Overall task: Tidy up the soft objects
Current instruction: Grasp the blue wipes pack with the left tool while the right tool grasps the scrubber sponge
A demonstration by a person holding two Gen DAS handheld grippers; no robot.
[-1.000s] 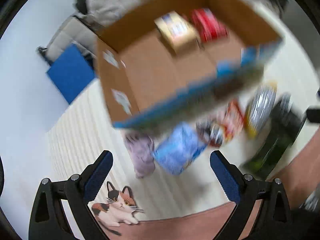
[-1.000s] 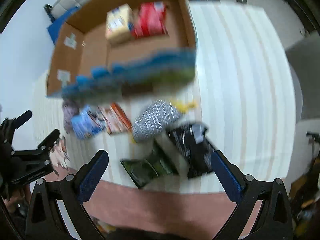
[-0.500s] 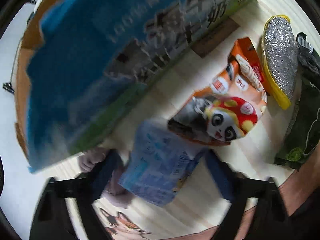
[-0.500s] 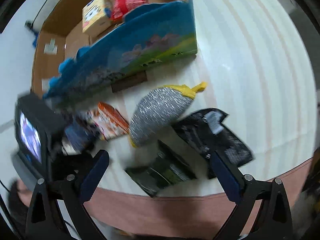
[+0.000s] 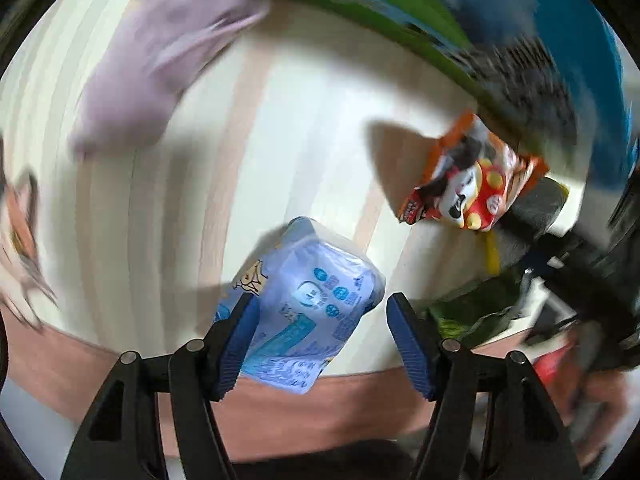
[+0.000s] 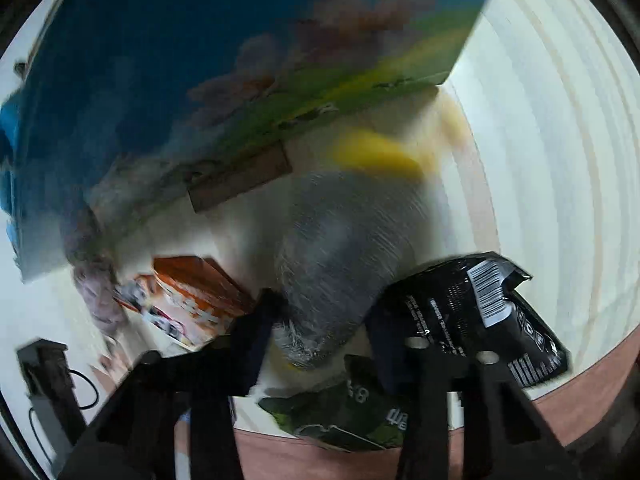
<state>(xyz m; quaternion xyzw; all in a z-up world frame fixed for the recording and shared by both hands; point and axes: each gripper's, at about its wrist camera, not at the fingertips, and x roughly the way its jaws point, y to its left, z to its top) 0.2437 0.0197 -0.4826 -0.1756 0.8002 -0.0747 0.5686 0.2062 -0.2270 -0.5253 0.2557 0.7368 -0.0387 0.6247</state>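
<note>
In the left wrist view my left gripper is partly closed around a light blue tissue pack; the left pad touches it, the right pad stands slightly off. In the right wrist view my right gripper straddles the lower end of a silver scouring sponge with yellow backing; the view is blurred and contact is unclear. A lilac cloth lies at the upper left. An orange panda snack bag lies right of the tissue pack and also shows in the right wrist view.
A large cardboard box with a blue and green printed side stands behind the items, also at the top right of the left wrist view. A black packet and a green packet lie near the table's front edge.
Both grippers dropped close to the table. The left jaws narrowed around the tissue pack. The right gripper moved in over the silver sponge and its jaws narrowed.
</note>
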